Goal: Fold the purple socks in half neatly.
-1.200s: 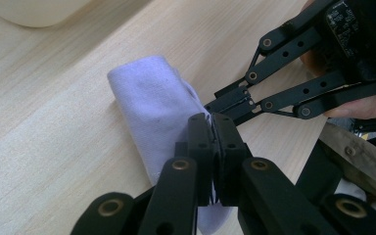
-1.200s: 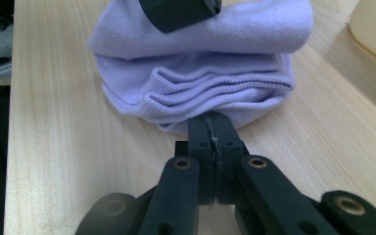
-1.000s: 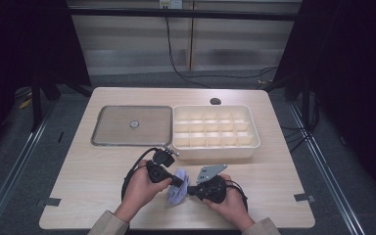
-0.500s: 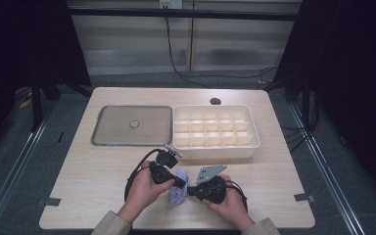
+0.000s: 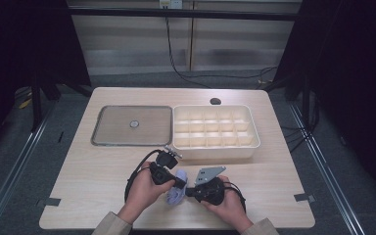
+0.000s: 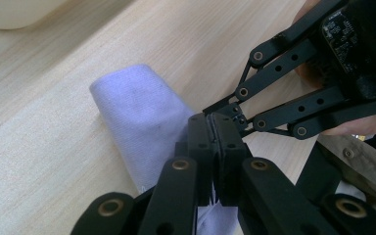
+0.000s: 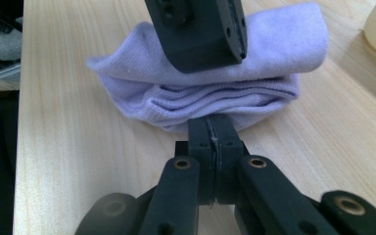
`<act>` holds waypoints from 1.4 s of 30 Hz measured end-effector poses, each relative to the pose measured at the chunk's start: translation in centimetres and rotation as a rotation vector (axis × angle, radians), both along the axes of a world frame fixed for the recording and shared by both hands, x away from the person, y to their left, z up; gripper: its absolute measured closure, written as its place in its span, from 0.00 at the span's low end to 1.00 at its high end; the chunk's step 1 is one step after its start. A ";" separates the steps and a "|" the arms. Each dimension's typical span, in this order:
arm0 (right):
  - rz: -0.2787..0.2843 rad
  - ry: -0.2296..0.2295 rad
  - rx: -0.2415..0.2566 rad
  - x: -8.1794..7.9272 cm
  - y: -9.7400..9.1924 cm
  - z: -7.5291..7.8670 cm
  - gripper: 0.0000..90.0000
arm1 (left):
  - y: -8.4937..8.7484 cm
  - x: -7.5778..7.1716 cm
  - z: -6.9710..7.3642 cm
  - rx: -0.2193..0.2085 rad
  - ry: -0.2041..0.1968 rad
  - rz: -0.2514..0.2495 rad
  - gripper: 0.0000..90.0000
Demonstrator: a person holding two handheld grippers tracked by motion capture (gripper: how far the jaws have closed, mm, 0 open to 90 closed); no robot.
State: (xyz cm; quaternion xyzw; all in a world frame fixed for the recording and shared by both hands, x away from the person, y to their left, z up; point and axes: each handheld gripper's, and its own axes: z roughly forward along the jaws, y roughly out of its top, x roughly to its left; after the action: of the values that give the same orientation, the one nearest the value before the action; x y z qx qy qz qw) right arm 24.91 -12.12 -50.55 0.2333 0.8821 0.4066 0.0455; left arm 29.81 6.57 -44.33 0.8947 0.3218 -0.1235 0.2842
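Fingers of both grippers are pinched tight on the cloth: left gripper (image 6: 214, 142) clamps a cloth edge, right gripper (image 7: 214, 132) clamps the folded hem on the opposite side, no gap visible on either. Then largest to smallest: bench (image 5: 103, 171), light wood; white tray (image 5: 215, 128) with small compartments at the back right; flat grey lid (image 5: 132, 125) just left of it; lilac cloth (image 5: 176, 192), folded, lying on the bench near the front edge, between the two hands.
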 end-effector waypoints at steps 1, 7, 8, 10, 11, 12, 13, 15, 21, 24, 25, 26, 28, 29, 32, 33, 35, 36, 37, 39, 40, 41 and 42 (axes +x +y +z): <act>-0.002 0.000 0.002 0.0 0.0 0.0 0.99 | 0.0 0.0 0.0 0.001 -0.001 -0.001 0.98; 0.003 -0.006 0.000 -0.1 0.1 0.0 0.99 | -0.1 -0.1 -0.3 0.006 0.000 0.000 0.97; 0.004 -0.009 -0.002 -0.1 0.2 0.0 0.99 | -0.1 -0.1 -0.3 0.005 0.000 0.000 0.97; 0.004 -0.009 -0.001 -0.1 0.2 0.0 0.99 | -0.1 -0.1 -0.4 0.002 0.002 0.002 0.97; 0.003 -0.004 0.000 -0.1 0.1 0.0 0.99 | -0.1 -0.1 -0.4 0.002 0.002 -0.001 0.97; 0.004 -0.002 0.000 -0.1 0.1 0.0 0.99 | -0.1 -0.1 -0.4 0.003 0.003 0.000 0.97; 0.005 -0.002 0.000 -0.1 0.1 0.0 0.99 | -0.1 -0.2 -0.4 0.003 0.002 0.001 0.97; 0.006 0.000 0.001 -0.1 0.1 0.0 0.98 | -0.1 -0.2 -0.4 0.006 0.001 -0.001 0.97; 0.011 -0.001 -0.017 -0.1 0.0 0.2 0.98 | -0.2 -0.3 -0.6 0.004 -0.005 -0.001 0.97; 0.005 0.002 -0.021 -0.1 -0.2 0.2 0.98 | 0.0 -0.2 -0.8 0.003 -0.003 -0.002 0.97; 0.007 0.000 -0.024 0.0 -0.2 0.3 0.98 | 0.0 -0.2 -0.8 0.002 -0.002 -0.001 0.97; 0.002 0.002 -0.020 0.0 -0.2 0.3 0.98 | 0.0 -0.2 -0.8 0.002 -0.002 0.000 0.97; 0.004 -0.001 -0.023 0.0 -0.3 0.4 0.98 | -0.1 -0.2 -0.8 0.000 -0.001 0.004 0.97; 0.003 0.002 -0.025 0.0 -0.3 0.4 0.98 | -0.1 -0.3 -0.8 -0.001 -0.002 0.007 0.97; -0.006 -0.003 -0.023 -0.1 -0.5 0.7 0.98 | -0.2 -0.3 -1.0 0.002 -0.002 0.003 0.97; -0.010 -0.004 -0.018 -0.1 -0.6 0.8 0.98 | -0.2 -0.3 -1.0 0.010 -0.001 -0.002 0.97; -0.019 -0.011 -0.024 0.0 -1.0 1.1 0.98 | -0.3 -0.4 -1.2 0.009 -0.002 -0.005 0.97; -0.023 -0.008 -0.019 0.0 -1.1 1.1 0.98 | -0.4 -0.4 -1.2 0.010 -0.004 -0.008 0.97; -0.026 -0.008 -0.022 0.1 -1.2 1.1 0.98 | -0.4 -0.4 -1.3 0.011 -0.008 -0.011 0.96; -0.036 -0.015 -0.038 0.1 -1.4 1.2 0.98 | -0.6 -0.5 -1.4 0.012 -0.005 -0.009 0.96; -0.033 -0.016 -0.033 0.2 -1.5 1.2 0.98 | -0.6 -0.5 -1.4 0.014 -0.007 -0.012 0.96; -0.042 -0.012 -0.032 0.2 -1.7 1.2 0.98 | -0.6 -0.5 -1.4 0.015 -0.008 -0.015 0.96; -0.040 -0.018 -0.035 0.3 -1.9 1.2 0.98 | -0.7 -0.5 -1.5 0.016 -0.010 -0.018 0.96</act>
State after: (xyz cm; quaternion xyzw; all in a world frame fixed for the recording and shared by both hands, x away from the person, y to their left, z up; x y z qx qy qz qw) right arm 25.18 -13.97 -49.33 0.2465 0.8837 0.3924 0.0656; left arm 29.35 5.91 -45.83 0.9003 0.3134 -0.1188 0.2776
